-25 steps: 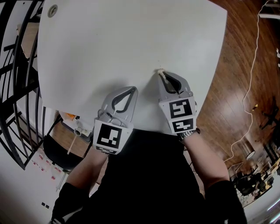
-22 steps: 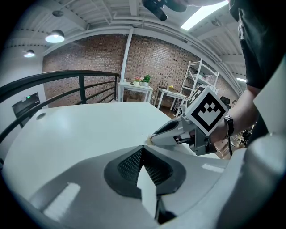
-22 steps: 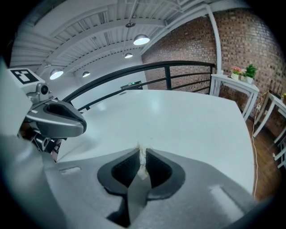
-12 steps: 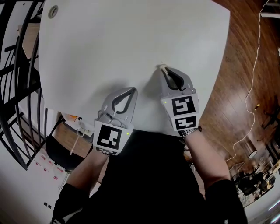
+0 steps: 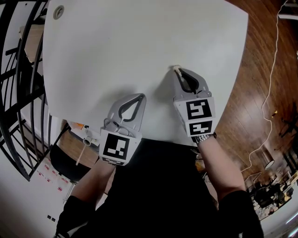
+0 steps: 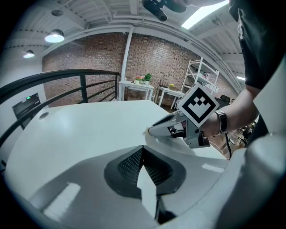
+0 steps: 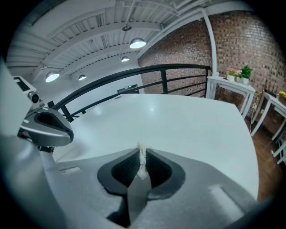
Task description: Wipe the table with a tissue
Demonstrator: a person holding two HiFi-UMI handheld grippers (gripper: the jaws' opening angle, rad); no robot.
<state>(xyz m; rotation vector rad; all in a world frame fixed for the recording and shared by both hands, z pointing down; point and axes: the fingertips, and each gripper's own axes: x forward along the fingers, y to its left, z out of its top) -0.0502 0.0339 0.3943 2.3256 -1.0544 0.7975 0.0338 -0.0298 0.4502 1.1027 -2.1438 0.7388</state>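
Note:
The white table (image 5: 139,42) fills the head view. My right gripper (image 5: 176,69) rests tip-down on it, right of centre, shut on a small wad of white tissue (image 5: 175,69). That tissue (image 7: 142,162) shows pinched between the right jaws, a thin strip poking out past the tips. My left gripper (image 5: 141,95) lies nearer the table's front edge, shut with nothing between its jaws. From the left gripper (image 6: 143,148) view, the right gripper (image 6: 149,130) sits just ahead and to the right, its tip touching the table (image 6: 80,129).
A grey round cap (image 5: 58,11) sits in the table's far left corner. A black railing (image 5: 18,69) runs along the left side. Wooden floor (image 5: 260,60) with a white cable (image 5: 267,88) lies to the right. A chair (image 5: 65,162) stands below the front edge.
The right gripper has slid a little to the right and away from me across the table with the tissue. The left gripper has stayed put.

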